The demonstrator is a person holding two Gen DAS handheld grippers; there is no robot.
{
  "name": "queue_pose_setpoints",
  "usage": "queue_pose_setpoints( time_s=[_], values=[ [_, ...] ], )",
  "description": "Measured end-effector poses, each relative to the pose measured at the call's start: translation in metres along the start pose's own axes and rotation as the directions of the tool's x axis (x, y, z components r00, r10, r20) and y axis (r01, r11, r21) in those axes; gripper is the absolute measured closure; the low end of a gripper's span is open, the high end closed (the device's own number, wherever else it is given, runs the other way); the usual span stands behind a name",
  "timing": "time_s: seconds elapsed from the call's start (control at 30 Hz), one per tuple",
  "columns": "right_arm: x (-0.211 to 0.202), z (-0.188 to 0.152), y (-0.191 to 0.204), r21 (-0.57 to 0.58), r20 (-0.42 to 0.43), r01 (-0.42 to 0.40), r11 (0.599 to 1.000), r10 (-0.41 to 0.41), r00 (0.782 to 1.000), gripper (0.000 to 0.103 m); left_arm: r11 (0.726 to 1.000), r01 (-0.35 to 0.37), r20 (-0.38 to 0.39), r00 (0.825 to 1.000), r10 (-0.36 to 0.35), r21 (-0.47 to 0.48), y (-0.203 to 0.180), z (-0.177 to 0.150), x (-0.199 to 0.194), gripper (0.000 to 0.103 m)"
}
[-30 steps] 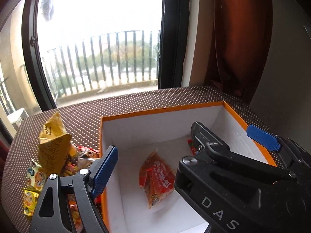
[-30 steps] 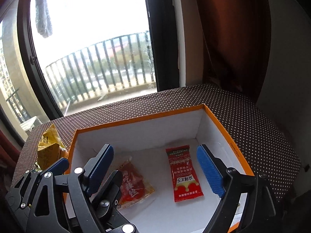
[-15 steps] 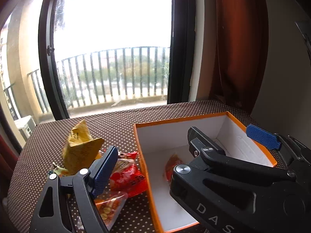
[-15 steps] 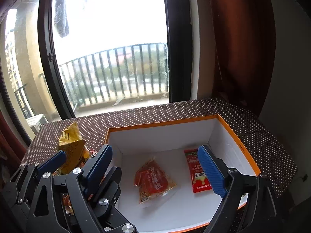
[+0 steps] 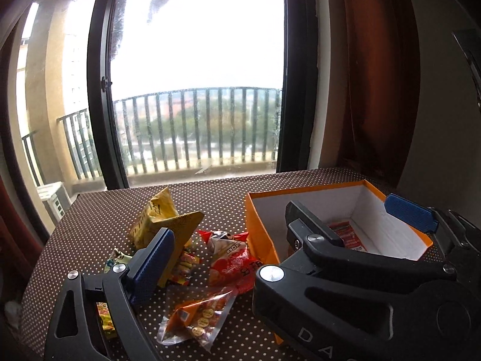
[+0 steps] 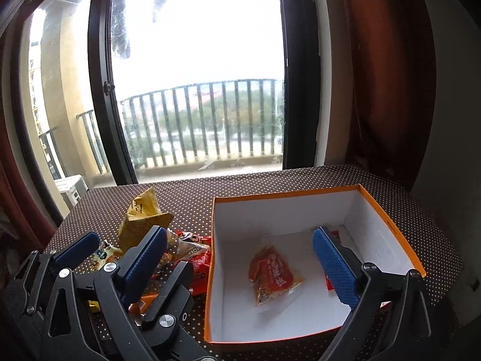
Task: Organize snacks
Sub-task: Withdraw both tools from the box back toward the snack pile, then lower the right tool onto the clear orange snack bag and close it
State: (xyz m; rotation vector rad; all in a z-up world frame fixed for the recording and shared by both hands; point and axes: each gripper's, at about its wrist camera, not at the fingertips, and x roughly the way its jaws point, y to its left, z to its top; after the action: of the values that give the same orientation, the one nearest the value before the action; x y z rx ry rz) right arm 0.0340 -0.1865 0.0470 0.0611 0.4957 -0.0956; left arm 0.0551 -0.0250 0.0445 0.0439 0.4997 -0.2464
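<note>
Currently both the left gripper (image 5: 279,234) and right gripper (image 6: 240,258), jaws just opened wide and empty, risk snagging the orange-rimmed white cardboard box (image 6: 288,195) wall or scattering the loose foil snack packets (image 5: 210,258) left of it.

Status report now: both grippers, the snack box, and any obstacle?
Left gripper and right gripper open, empty. Orange box holds two red packets. Snack pile waits beside the box; nothing blocks it.

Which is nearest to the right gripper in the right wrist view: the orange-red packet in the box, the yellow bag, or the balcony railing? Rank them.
1. Orange-red packet: on the floor of the box, between the open jaws of the right gripper.
2. Yellow bag: out on the dotted tablecloth, left of the box.
3. Balcony railing: outside the window, farthest.
</note>
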Motion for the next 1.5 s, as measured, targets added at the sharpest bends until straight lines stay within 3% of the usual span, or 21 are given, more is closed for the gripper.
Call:
queue_pose_setpoints(
  time_s=[0.43, 0.83, 1.03, 1.27, 1.5],
  values=[
    [0.004, -0.030, 0.042, -0.047, 0.037, -0.070, 0.996, 0.071, 0.997, 0.002, 0.997, -0.065, 0.035, 0.997, 0.067, -0.044, 0.042, -0.036, -0.010, 0.009],
    [0.040, -0.060, 0.082, -0.062, -0.038, -0.142, 0.988, 0.139, 0.990, 0.002, 0.986, -0.139, -0.028, 0.990, 0.137, -0.092, 0.082, -0.071, 0.006, 0.009],
    [0.061, -0.081, 0.094, -0.054, -0.095, -0.159, 0.986, 0.154, 0.984, 0.002, 0.981, -0.160, -0.096, 0.984, 0.149, -0.109, 0.095, -0.090, 0.021, 0.009],
    [0.065, -0.092, 0.108, -0.146, -0.051, -0.083, 0.986, 0.076, 0.996, 0.002, 0.974, -0.173, -0.142, 0.978, 0.153, -0.145, 0.107, -0.105, 0.031, 0.009],
    [0.064, -0.090, 0.114, -0.119, -0.056, -0.102, 0.988, 0.096, 0.994, 0.002, 0.972, -0.178, -0.135, 0.978, 0.158, -0.154, 0.117, -0.104, 0.034, 0.009]
  ],
)
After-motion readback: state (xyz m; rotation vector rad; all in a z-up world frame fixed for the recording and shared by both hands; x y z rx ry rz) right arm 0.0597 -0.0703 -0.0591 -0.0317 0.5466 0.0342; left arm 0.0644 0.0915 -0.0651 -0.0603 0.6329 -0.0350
